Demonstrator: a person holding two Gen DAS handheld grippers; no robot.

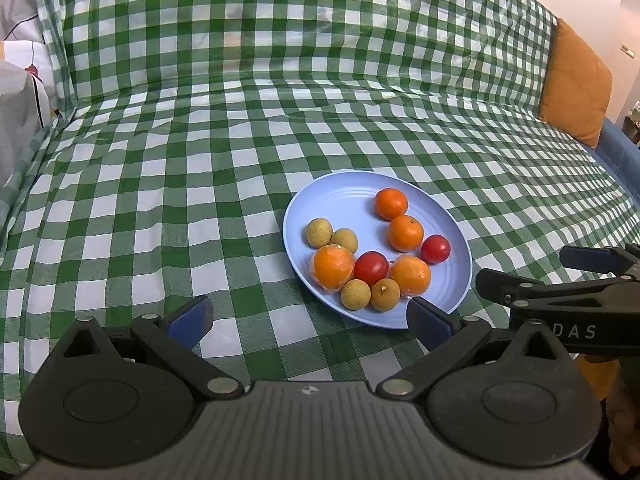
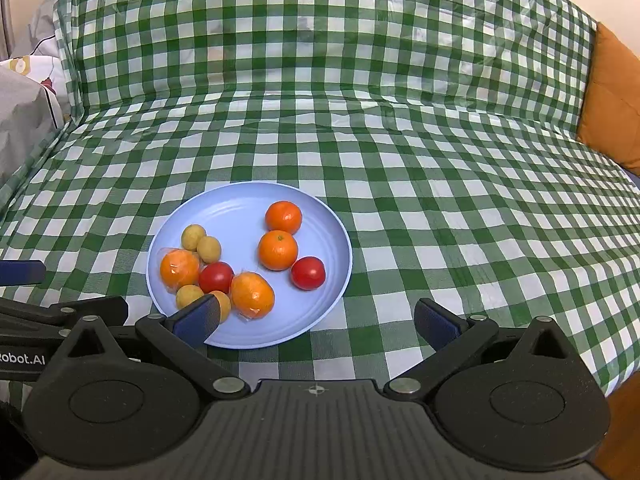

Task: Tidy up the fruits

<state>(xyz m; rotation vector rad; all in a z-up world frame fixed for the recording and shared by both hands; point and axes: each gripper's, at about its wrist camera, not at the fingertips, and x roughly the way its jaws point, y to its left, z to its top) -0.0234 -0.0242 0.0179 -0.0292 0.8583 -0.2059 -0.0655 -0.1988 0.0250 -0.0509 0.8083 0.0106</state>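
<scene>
A: Where's the fruit?

B: All on the blue plate (image 2: pixel 320 216), which sits on the checked cloth (image 2: pixel 440 200) over a sofa. Four oranges (image 2: pixel 277 250), two of them in clear wrap, two tomatoes (image 2: pixel 307 273) and four small yellow-brown fruits (image 2: pixel 208 249). They lie mixed: a tight cluster at the near left, with two oranges and one tomato apart at the right.

A: So is it sorted?

B: Gathered on one plate, yes; grouped by kind, no. That would fit either fruit collected onto the plate or fruit waiting to be separated. I can't judge which.

A: And the grippers?

B: The left gripper (image 1: pixel 310 318) is spread wide with nothing between its pads, low over the cloth, its right fingertip by the plate's near rim. The right gripper (image 2: pixel 318 322) is likewise spread and empty, its left fingertip overlapping the near edge. Both point forward at the plate, side by side, probably placed to reach the fruit from either flank.
</scene>
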